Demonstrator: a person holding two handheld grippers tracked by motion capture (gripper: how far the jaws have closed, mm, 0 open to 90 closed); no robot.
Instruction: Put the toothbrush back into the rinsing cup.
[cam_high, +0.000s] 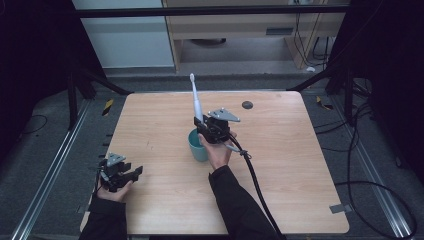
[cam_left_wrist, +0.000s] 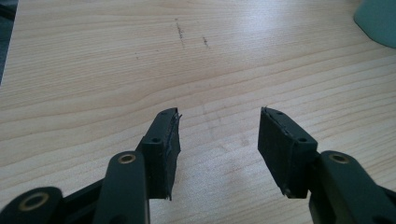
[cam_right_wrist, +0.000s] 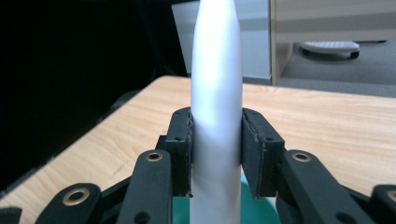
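At the centre of the right gripper view, my pads are pressing on either side of the white electric toothbrush, clamping the thick part of its handle. In the high view my right gripper is sitting just above the middle of the frame, holding the brush nearly upright with its slim neck and head pointing toward the top edge, directly over the teal cup, whose rim is showing green at the bottom of the right gripper view.

I am judging the brush as light but smooth and rounded, so it is likely to twist or slide between flat pads. Its body looks stiff, and the wide lower handle is the sensible place to grip; the thin neck would give less purchase and could flex. The cup looks light too and could tip if the brush end knocks its rim.

Lower left in the high view, my left gripper is resting on the wooden table with nothing in it, well apart from the cup. In the left gripper view its jaws are standing apart over bare wood, the cup's edge peeking in at the upper right corner.
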